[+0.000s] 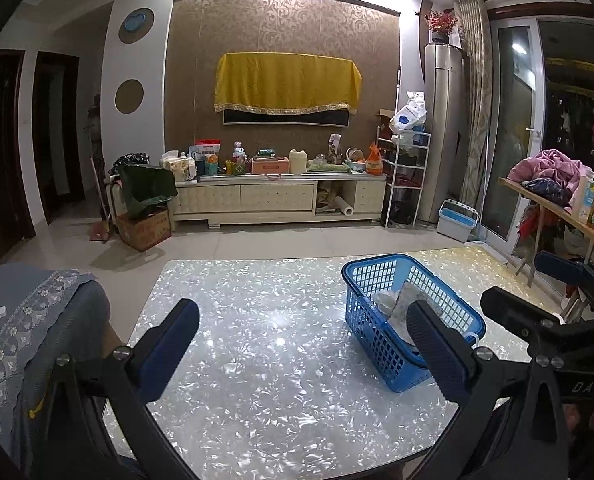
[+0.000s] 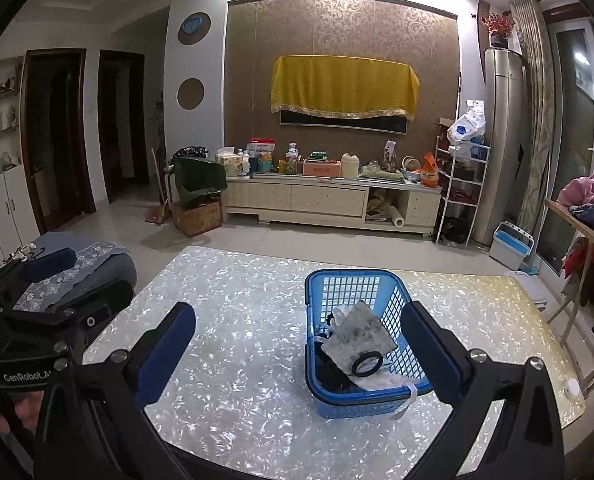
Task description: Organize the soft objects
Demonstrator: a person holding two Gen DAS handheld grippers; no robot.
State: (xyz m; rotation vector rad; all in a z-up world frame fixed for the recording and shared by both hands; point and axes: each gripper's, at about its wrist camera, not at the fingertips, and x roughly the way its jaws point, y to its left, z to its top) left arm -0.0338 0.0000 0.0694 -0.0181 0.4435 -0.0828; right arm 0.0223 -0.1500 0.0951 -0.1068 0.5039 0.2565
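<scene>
A blue plastic basket (image 2: pixel 321 292) stands on the shiny pearl-patterned table (image 2: pixel 237 320). It holds a grey cloth (image 2: pixel 361 334), a black hair ring (image 2: pixel 367 363), a dark item and white bits. The basket also shows in the left wrist view (image 1: pixel 371 276) with the grey cloth (image 1: pixel 397 300) inside. My left gripper (image 1: pixel 303 354) is open and empty above the table, left of the basket. My right gripper (image 2: pixel 299 354) is open and empty, its jaws on either side of the basket's near end, held back from it. The right gripper also shows at the right edge of the left view (image 1: pixel 537 292).
An armchair with a blue floral cover (image 1: pixel 37 320) stands left of the table. A side table with piled clothes and bottles (image 1: pixel 557 188) is at the right. A TV cabinet (image 1: pixel 277 196) with clutter lines the far wall. A small white cap (image 2: pixel 572 388) lies on the table's right edge.
</scene>
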